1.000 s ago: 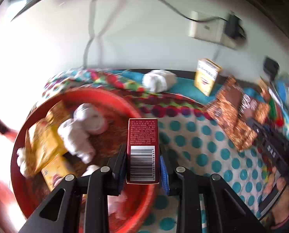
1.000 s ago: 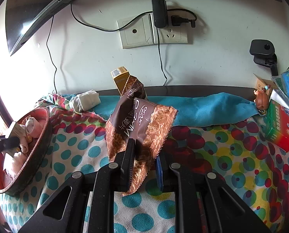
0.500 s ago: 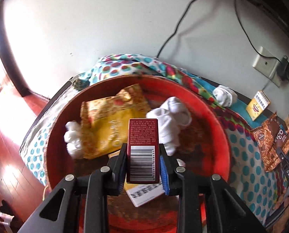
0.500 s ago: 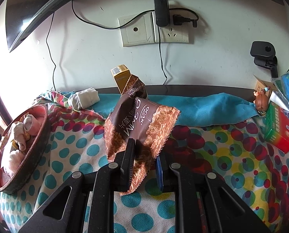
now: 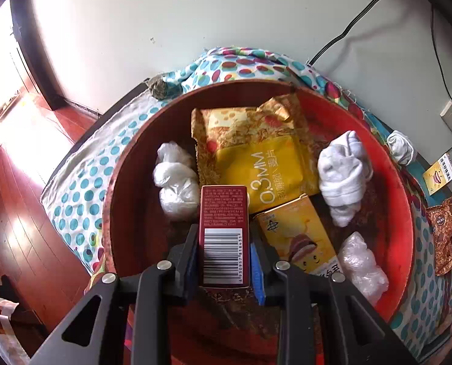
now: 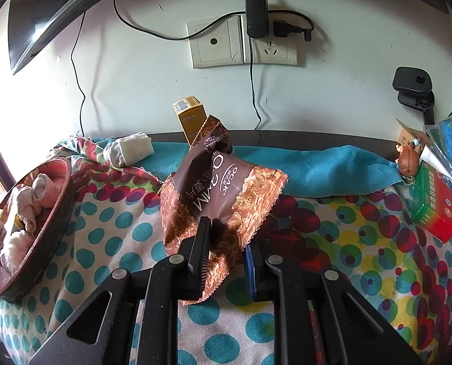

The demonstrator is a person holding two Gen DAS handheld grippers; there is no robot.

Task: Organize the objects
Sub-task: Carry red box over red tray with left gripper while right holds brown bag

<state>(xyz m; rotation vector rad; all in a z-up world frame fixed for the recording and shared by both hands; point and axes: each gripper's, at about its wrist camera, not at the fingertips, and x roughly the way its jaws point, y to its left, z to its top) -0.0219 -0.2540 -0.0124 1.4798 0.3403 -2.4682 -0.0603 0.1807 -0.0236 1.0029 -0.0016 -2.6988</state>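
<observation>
The left gripper point(image 5: 224, 261) points steeply down over a round red bowl point(image 5: 404, 213), its fingers point(image 5: 189, 254) closed on a dark red carton point(image 5: 224, 234) with a barcode facing the camera; the carton stands upright between them above the bowl's near side. Inside the bowl lie a yellow snack bag point(image 5: 256, 152), a yellow box with a cartoon face point(image 5: 299, 237) just right of the carton, a rolled white sock point(image 5: 343, 176) and two clear plastic bundles point(image 5: 174, 182). The bowl rests on a table covered by a polka-dot cloth point(image 5: 83, 182), near its left end. The right gripper point(image 6: 224, 255) is over the middle of the same table, its fingers point(image 6: 200, 252) pinched on the lower edge of a brown snack bag point(image 6: 217, 188), which rises tilted ahead of it. Behind the bag stands a small yellow box point(image 6: 191, 118) against the wall; a rolled grey sock point(image 6: 128, 152) lies to its left, and a green and red box point(image 6: 436, 206) lies far right.
</observation>
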